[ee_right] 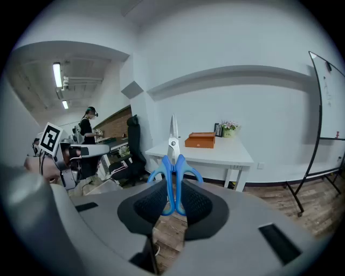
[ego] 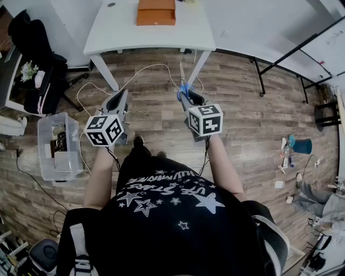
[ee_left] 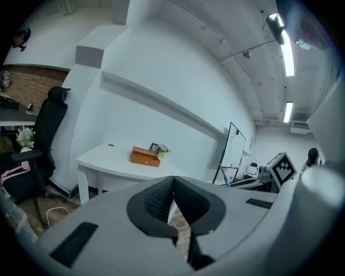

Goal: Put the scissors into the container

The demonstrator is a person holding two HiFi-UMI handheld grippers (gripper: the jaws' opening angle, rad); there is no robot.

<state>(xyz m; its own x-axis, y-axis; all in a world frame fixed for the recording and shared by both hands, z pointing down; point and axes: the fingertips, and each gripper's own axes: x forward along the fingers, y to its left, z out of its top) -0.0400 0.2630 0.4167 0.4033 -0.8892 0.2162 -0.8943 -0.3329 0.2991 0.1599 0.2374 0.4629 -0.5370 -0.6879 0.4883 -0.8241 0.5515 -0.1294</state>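
Note:
Blue-handled scissors (ee_right: 173,171) stand upright in my right gripper (ee_right: 172,204), blades pointing up; the jaws are shut on the handles. In the head view the scissors (ego: 183,86) stick out ahead of the right gripper (ego: 190,102), over the wooden floor. An orange box-like container (ego: 156,12) sits on the white table (ego: 108,32) ahead; it also shows as the orange container (ee_right: 200,140) and orange container (ee_left: 144,157). My left gripper (ee_left: 173,202) is shut with nothing between its pads; in the head view the left gripper (ego: 117,102) is level with the right one.
A black office chair (ego: 38,59) stands at the left. A clear plastic bin (ego: 56,146) lies on the floor at my left. A white cable (ego: 140,70) loops over the floor before the table. A whiteboard stand (ego: 302,54) is at the right. A person (ee_right: 89,129) stands far off.

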